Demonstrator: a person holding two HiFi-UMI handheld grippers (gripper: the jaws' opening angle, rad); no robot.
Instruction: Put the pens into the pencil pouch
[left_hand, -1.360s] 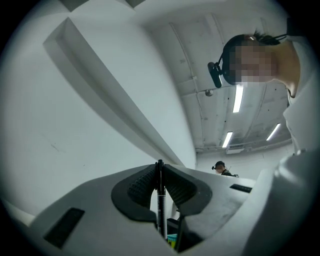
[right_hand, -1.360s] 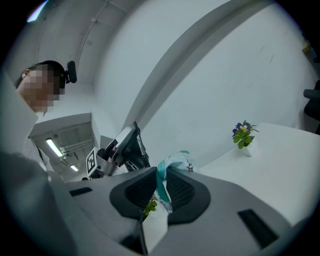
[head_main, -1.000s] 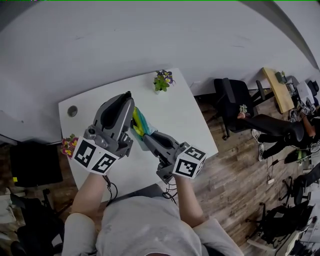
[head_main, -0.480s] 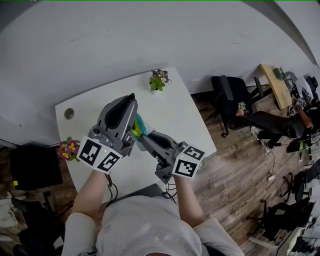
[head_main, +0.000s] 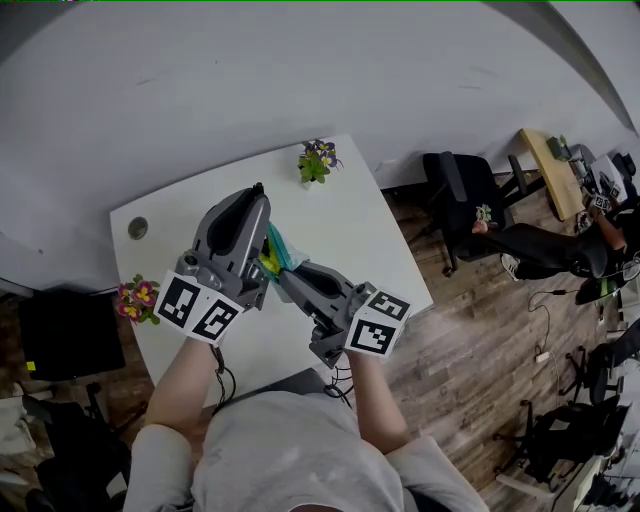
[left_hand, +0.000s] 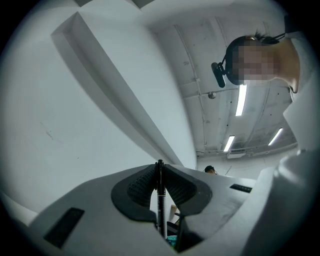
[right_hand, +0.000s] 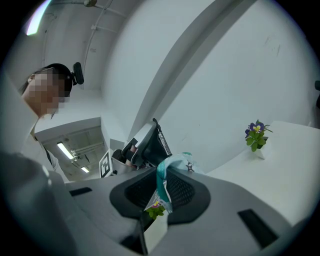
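Note:
A thin black pen (left_hand: 160, 205) stands clamped between the pads of my left gripper (left_hand: 159, 167), which is shut on it and tilts upward. My right gripper (right_hand: 162, 172) is shut on the rim of the teal and yellow pencil pouch (right_hand: 176, 161). In the head view the pouch (head_main: 275, 250) hangs between the left gripper (head_main: 258, 195) and the right gripper (head_main: 284, 272), above the white table (head_main: 350, 230). A teal bit of pouch (left_hand: 172, 243) shows just under the pen's lower end. From the right gripper view, the left gripper (right_hand: 150, 142) sits right behind the pouch's opening.
A small flower pot (head_main: 315, 160) stands at the table's far edge, another flower pot (head_main: 135, 297) at its left edge. A round cable hole (head_main: 138, 228) sits at the far left corner. Black office chairs (head_main: 470, 200) and a seated person (head_main: 560, 260) are to the right.
My left gripper with the pen has shifted slightly and sunk a little toward the pouch. The right gripper keeps the pouch where it was.

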